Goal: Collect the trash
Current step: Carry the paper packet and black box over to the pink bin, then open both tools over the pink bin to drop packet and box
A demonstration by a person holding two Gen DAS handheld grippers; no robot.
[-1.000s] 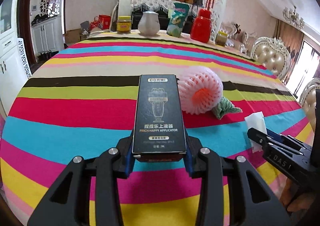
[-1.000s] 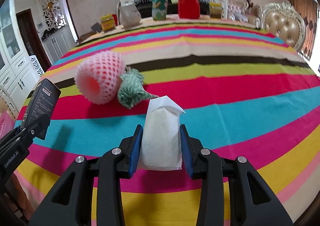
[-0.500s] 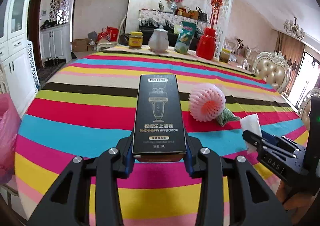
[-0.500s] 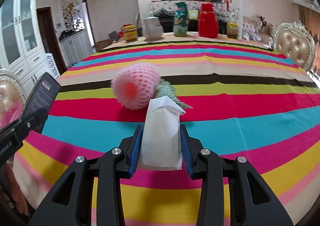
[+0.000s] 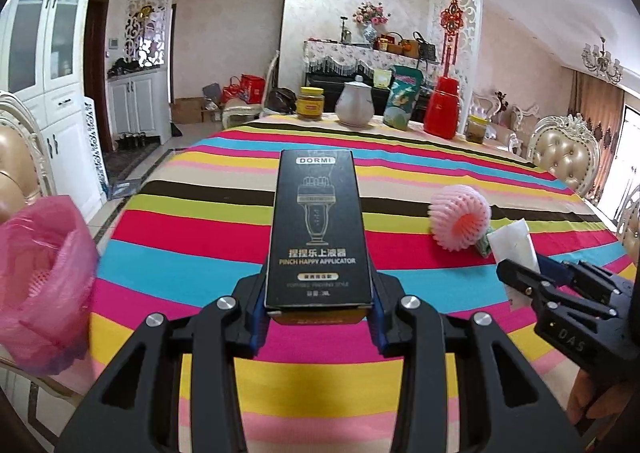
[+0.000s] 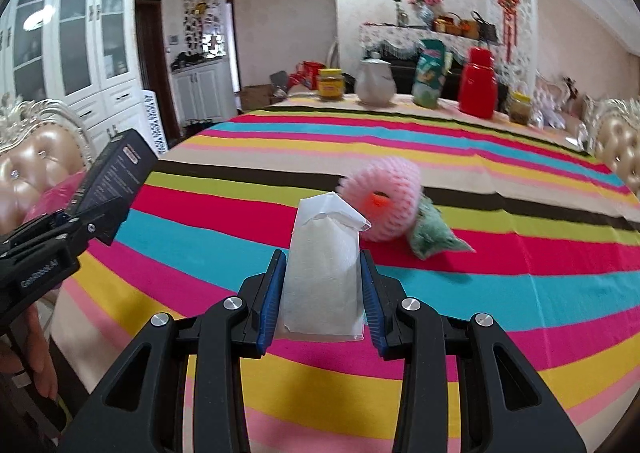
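- The left gripper (image 5: 318, 303) is clamping a black carton (image 5: 318, 229) between its blue pads, holding it upright above the near part of the counter (image 5: 192, 221); the carton's face is showing the print "DORMI" and "PINCH HAPPY APPLICATOR".
- The right gripper (image 6: 322, 293) is clamping a white paper packet (image 6: 322, 277) by its sides, the folded top of the packet sticking up past the pads.
- In the left wrist view the right gripper (image 5: 520, 277) is showing at the right edge with the same packet (image 5: 514, 241) in it; in the right wrist view the left gripper (image 6: 74, 221) is showing at the left edge with the carton (image 6: 114, 173).
- A pink foam fruit net (image 6: 384, 199) is lying on the striped cloth, touching a crumpled green wrapper (image 6: 434, 233) beside it, both beyond the held packet.
- A pink plastic bag (image 5: 40, 281) is standing open off the counter's left edge, blurred.
- A yellow jar (image 5: 310, 103), a white teapot (image 5: 355, 103), a green pouch (image 5: 402, 97) and a red flask (image 5: 442, 107) are standing along the far edge.
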